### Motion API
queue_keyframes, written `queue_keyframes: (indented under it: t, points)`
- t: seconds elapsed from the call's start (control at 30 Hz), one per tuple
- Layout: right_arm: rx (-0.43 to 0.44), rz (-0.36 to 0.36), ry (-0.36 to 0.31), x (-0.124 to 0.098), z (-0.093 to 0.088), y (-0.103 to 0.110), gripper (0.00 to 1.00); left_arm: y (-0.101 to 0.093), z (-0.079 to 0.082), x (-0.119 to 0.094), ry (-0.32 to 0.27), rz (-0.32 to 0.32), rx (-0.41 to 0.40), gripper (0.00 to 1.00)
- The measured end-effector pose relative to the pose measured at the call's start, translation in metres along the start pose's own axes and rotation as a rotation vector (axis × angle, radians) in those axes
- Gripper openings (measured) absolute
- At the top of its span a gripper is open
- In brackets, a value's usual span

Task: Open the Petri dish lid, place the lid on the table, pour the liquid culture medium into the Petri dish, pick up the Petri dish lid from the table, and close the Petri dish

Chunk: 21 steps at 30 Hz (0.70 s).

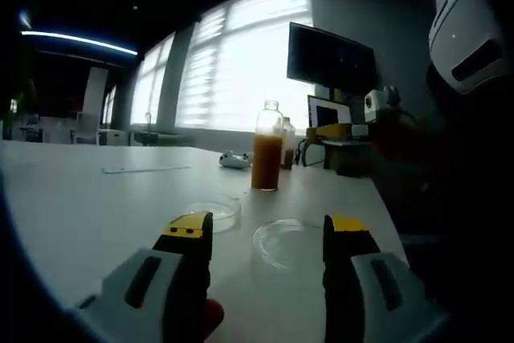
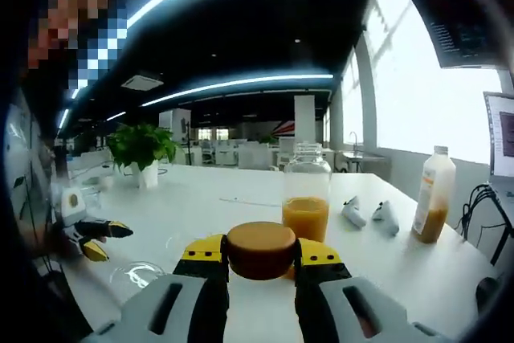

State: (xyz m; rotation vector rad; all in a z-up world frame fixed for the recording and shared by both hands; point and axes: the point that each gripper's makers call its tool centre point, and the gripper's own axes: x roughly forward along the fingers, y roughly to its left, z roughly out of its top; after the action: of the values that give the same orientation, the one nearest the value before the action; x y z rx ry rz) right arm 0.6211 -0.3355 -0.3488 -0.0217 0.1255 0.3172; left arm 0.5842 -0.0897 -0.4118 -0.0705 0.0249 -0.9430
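Progress inspection. On the white table [image 1: 72, 198] two clear, shallow round plastic pieces lie side by side but apart: one, taken to be the Petri dish lid [image 1: 214, 211], lies farther from the camera, and the other, taken to be the Petri dish base [image 1: 287, 242], lies nearer, between the jaws of the left hand-held gripper [image 1: 269, 234]. Which piece is lid and which is base cannot be confirmed. On this evidence the lid-off and lid-down steps are judged done.

The left hand-held gripper stands wide apart and has hold of nothing.

The right hand-held gripper [image 2: 259, 253] is closed on a round brown bottle cap [image 2: 260, 249], pinched between its yellow-tipped jaws. Just behind it stands the clear glass bottle of orange liquid culture medium [image 2: 306, 201], its mouth uncovered and roughly a third full. In the left gripper view this bottle [image 1: 267, 147] stands beyond the two dish pieces.

Both dish pieces look empty, so pouring is judged not yet done. Remaining: put the cap aside, pour, retrieve the lid, close the dish.
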Motion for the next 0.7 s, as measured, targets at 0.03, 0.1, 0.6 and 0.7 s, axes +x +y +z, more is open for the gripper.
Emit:
queue_keyframes:
  t: [0.03,0.1,0.6,0.7]
  points:
    - [0.013,-0.002,0.020,0.001,-0.008,-0.001,0.26,0.000,0.000,0.000,0.000,0.000,-0.001,0.46]
    - [0.019,-0.006,0.044,0.003,-0.018,-0.003,0.26,0.000,0.000,0.000,0.000,-0.001,-0.003,0.46]
    - [-0.011,0.011,0.146,0.009,-0.052,0.001,0.26,0.000,0.000,0.000,0.000,-0.002,-0.006,0.46]
    - [0.002,0.025,0.190,0.010,-0.064,0.002,0.26,0.000,0.000,0.001,0.002,-0.003,-0.005,0.46]
